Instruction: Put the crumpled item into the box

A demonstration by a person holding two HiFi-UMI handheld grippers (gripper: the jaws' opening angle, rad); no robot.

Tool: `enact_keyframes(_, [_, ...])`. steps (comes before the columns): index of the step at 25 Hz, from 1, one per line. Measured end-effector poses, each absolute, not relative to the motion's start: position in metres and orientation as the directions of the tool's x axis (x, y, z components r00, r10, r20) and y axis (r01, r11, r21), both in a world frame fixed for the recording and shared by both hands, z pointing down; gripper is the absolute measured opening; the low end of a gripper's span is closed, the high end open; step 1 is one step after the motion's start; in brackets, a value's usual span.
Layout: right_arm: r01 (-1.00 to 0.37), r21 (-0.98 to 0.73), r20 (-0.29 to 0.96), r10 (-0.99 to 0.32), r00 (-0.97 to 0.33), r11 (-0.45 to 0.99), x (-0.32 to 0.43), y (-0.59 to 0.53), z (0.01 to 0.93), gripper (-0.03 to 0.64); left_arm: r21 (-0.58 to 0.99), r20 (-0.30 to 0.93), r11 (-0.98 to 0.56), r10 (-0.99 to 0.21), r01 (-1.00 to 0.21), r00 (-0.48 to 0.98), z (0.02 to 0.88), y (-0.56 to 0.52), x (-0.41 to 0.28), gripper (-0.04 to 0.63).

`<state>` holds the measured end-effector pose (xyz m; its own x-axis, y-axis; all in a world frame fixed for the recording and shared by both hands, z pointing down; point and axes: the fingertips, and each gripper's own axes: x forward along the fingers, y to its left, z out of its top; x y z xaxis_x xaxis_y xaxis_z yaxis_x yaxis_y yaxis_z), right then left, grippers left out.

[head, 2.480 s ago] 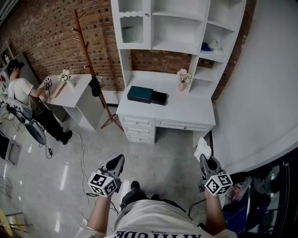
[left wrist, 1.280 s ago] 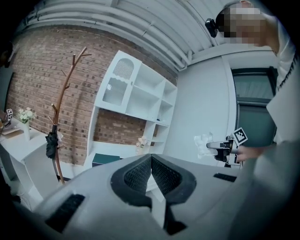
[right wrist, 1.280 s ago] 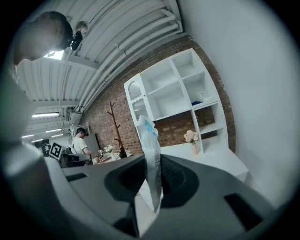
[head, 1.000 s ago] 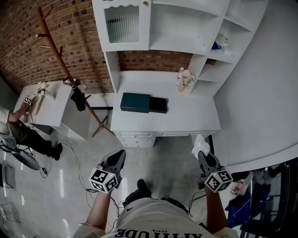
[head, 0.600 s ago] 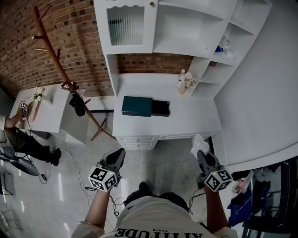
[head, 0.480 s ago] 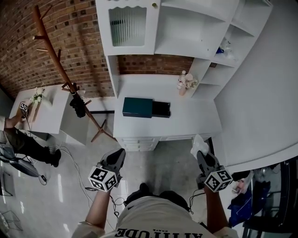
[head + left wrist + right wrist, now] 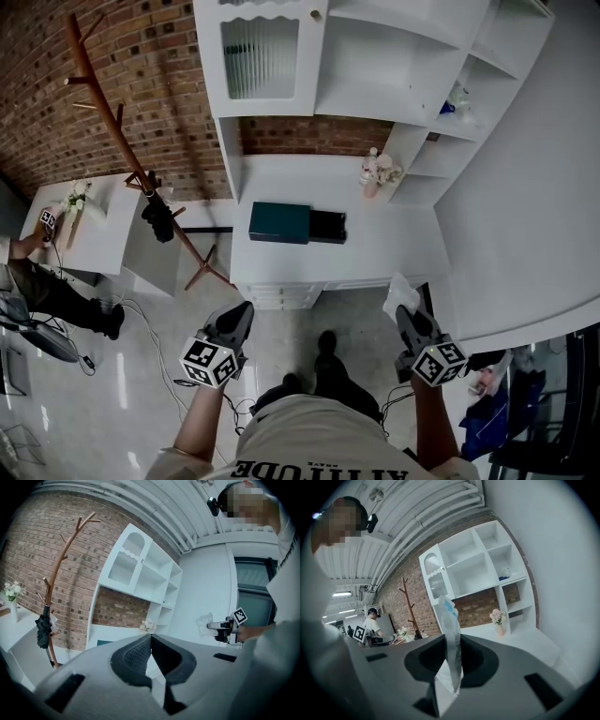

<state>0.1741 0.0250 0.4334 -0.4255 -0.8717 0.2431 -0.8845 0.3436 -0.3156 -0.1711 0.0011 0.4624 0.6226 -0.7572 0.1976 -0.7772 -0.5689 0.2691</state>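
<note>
A dark teal box [image 7: 280, 222] with a black tray pulled out of its right end [image 7: 327, 228] lies on the white desk [image 7: 375, 253]. The crumpled item [image 7: 401, 294], a white wrapper with blue print, sticks up from my right gripper [image 7: 404, 313], which is shut on it over the floor before the desk's right end. In the right gripper view the wrapper [image 7: 451, 634] stands pinched between the jaws of the right gripper [image 7: 451, 644]. My left gripper [image 7: 241, 311] hangs before the desk's left end, shut and empty [image 7: 150, 640]. The left gripper view also catches the box [image 7: 104, 642].
White shelves [image 7: 375, 66] rise over the desk, and a small flower vase [image 7: 375, 174] stands at its back right. A wooden coat stand [image 7: 127, 150] leans at the left. A person [image 7: 42, 277] sits by a small white table [image 7: 94, 230]. Cables [image 7: 155, 319] trail on the floor.
The desk and box have drawn a little nearer in the head view, and a foot now shows stepped forward. Both grippers hold as before, the wrapper still in the right one.
</note>
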Motion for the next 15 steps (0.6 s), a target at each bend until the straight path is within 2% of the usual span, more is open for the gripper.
enact_keyframes(15, [-0.806,-0.416,0.238,-0.804,-0.545,0.422,0.182,-0.092,0.456,0.075,0.235,0.222,-0.503,-0.806,-0.832,0.549,0.466,-0.068,-0.144,0.026])
